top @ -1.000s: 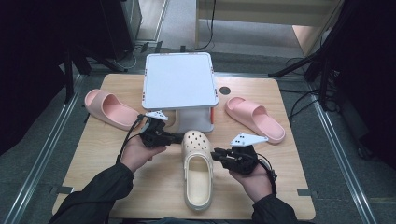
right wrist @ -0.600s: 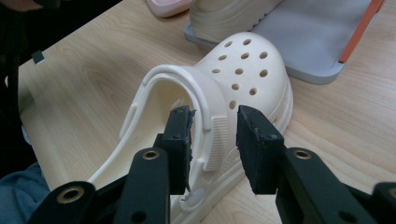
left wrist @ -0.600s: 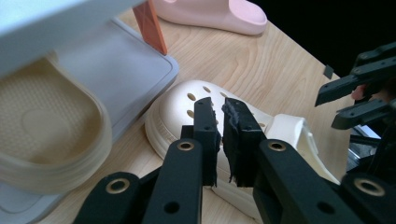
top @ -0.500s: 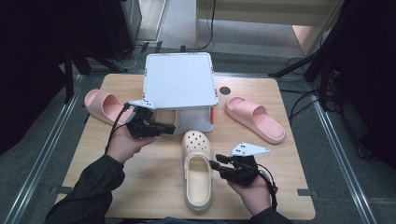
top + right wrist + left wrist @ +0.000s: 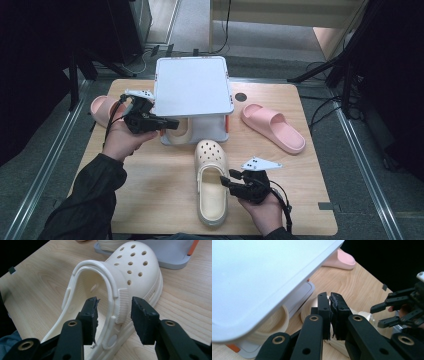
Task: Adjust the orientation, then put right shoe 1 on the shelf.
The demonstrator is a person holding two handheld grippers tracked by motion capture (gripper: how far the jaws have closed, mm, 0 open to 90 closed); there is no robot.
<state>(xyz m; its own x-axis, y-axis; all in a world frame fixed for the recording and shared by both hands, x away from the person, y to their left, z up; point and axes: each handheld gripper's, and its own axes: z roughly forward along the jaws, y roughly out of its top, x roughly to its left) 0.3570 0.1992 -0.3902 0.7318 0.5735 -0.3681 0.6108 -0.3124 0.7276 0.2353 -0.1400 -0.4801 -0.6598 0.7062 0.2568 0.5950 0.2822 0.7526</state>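
Observation:
A cream clog (image 5: 211,180) lies on the wooden table, toe toward a white two-level rack (image 5: 192,85). My right gripper (image 5: 226,180) is open, its jaws straddling the clog's right side wall where the strap (image 5: 122,305) pivots; in the right gripper view, the right gripper (image 5: 113,306) has one jaw inside the shoe and one outside. My left gripper (image 5: 170,125) is shut on nothing, held by the rack's front left. In the left gripper view, the left gripper (image 5: 330,302) has its jaws pressed together under the rack top (image 5: 262,272). A second cream clog (image 5: 274,322) sits on the rack's lower level.
One pink slide (image 5: 102,107) lies left of the rack, partly behind my left hand. Another pink slide (image 5: 272,127) lies to the right. A small black disc (image 5: 241,96) sits behind it. The table's front edge is close to my right hand.
My left gripper has drawn back from the clog's toe, up and left toward the rack. My right gripper has slid toward the clog's side and now straddles it.

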